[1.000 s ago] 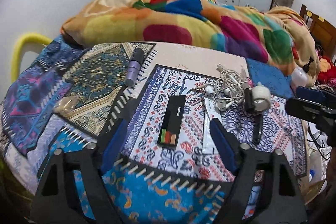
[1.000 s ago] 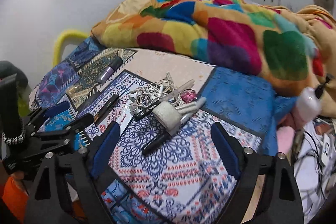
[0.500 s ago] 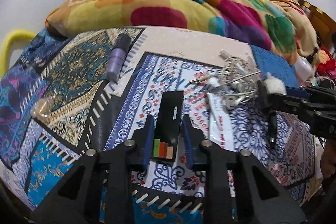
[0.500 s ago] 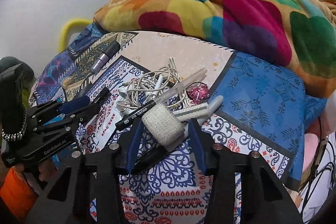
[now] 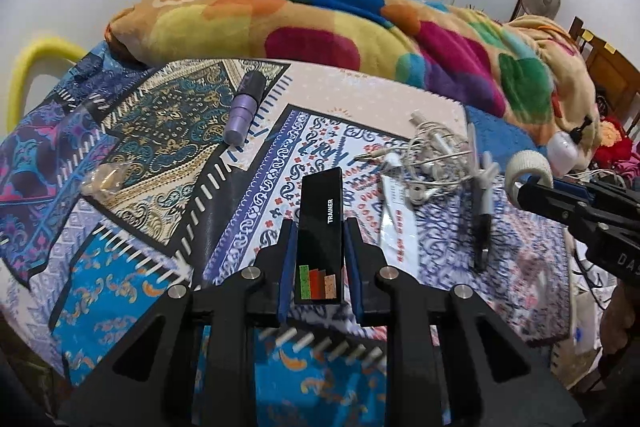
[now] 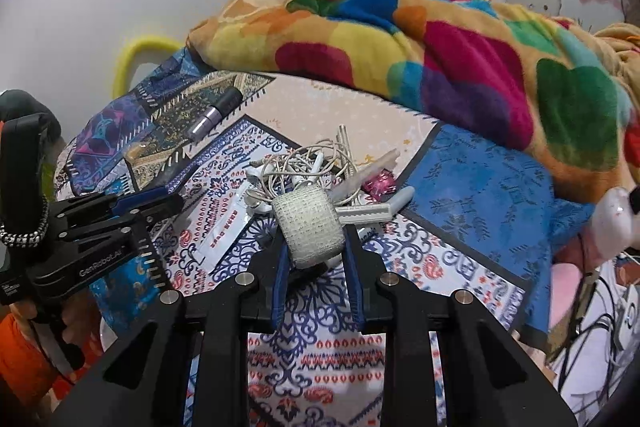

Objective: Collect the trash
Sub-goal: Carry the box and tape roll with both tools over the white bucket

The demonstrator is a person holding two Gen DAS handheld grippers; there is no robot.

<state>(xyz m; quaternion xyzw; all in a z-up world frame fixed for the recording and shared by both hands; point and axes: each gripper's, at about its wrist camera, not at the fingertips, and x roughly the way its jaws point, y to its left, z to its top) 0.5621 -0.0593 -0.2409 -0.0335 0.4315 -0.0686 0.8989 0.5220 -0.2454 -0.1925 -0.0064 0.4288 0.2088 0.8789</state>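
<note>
Both tools loaded at once, jaws have just been closing on both.

Left tool (image 5: 320,251): clamped across the narrow width of the black carton (image 5: 321,227) marked TRAINER. The near end sits between the pads and the long axis runs straight ahead, so the flat sides take the squeeze. Looks lifted clear of the bed cover (image 5: 140,131), though I can't confirm the gap.

Right tool (image 6: 314,255): clamped on the white gauze roll (image 6: 310,225), pads on its two flat ends, the wrapped surface facing the camera. Soft roll, so I expect some give under the pads.

Ahead of the right tool, on the bed: the earphone cable tangle (image 6: 294,167), a pink foil wrapper (image 6: 380,183), a white razor (image 6: 376,213), a flat printed sachet (image 6: 224,227). A black marker (image 5: 482,223) lies ahead-right of the left tool, a purple tube (image 5: 244,111) far ahead-left, and a clear wrapper (image 5: 102,177) left.

No bin visible in either view. Judgement: pick phase done for these two, carry next.
</note>
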